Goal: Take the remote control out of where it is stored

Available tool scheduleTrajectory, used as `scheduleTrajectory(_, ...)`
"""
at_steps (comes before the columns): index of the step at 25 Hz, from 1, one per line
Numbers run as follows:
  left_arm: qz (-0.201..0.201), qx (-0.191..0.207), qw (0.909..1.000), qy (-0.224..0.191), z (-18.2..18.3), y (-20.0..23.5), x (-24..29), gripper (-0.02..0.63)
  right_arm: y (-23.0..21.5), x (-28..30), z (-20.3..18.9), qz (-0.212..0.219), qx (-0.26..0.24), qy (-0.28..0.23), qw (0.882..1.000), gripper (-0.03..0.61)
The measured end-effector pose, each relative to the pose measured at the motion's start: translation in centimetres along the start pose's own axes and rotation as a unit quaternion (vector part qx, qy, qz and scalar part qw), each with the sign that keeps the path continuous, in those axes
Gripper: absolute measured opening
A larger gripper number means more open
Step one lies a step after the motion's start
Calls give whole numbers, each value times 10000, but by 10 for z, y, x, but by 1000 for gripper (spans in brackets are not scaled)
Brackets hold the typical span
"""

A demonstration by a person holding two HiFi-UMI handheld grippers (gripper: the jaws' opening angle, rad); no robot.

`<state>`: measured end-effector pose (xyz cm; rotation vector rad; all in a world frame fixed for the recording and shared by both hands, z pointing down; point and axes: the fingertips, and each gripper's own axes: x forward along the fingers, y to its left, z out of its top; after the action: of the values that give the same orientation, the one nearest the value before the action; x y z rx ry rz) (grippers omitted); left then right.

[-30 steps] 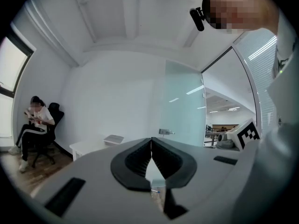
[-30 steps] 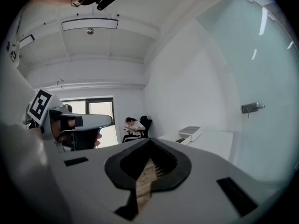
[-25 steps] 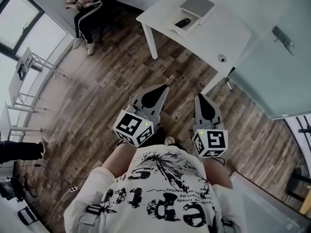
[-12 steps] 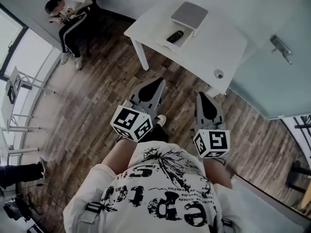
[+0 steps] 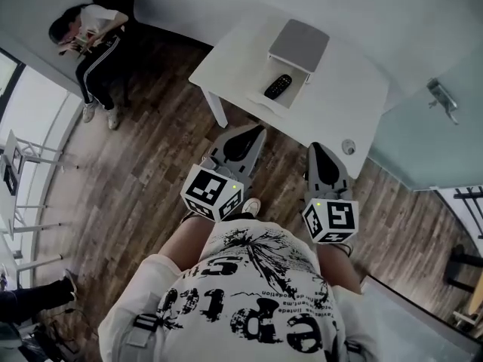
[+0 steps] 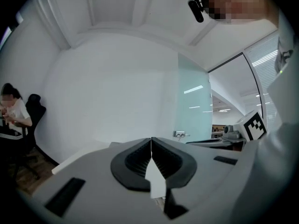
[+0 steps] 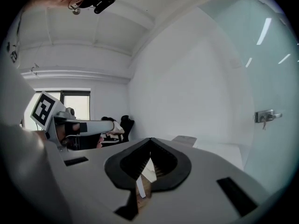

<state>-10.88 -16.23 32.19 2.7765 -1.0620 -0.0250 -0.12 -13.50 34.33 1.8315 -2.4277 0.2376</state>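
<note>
A black remote control (image 5: 278,87) lies in a shallow white open box (image 5: 266,105) on a white table (image 5: 343,89); the box's grey lid (image 5: 299,44) stands just behind it. My left gripper (image 5: 253,131) and right gripper (image 5: 316,148) are held side by side in front of my chest, short of the table's near edge and pointing toward it. Both are shut with nothing between the jaws. In the left gripper view the left gripper (image 6: 151,139) aims at a bare wall, its pads pressed together. The right gripper (image 7: 150,139) looks the same in its own view.
A small round object (image 5: 348,147) sits at the table's near right corner. A glass door with a handle (image 5: 441,96) stands to the right. A seated person (image 5: 88,40) is at the far left, with metal racks (image 5: 19,172) along the left wall. The floor is wood.
The table with the box and remote has come closer and shifted lower in the head view. Both grippers keep the same shut pose before my chest.
</note>
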Motion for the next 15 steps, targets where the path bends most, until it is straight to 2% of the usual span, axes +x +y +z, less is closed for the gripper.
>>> scheduleTrajectory(5,-38,-153,9999,45,-2,34,15,9,0,39,-6,-49,-16,192,9998,2)
scheduleTrajectory(9,-40,-154,9995,286,-14,48,30,9,-7,61,-14,6,-20,385,9993,2)
scheduleTrajectory(15,250,-239,9974,624,-34,67,73,9,-42,98,-21,204,68,468,9987,2)
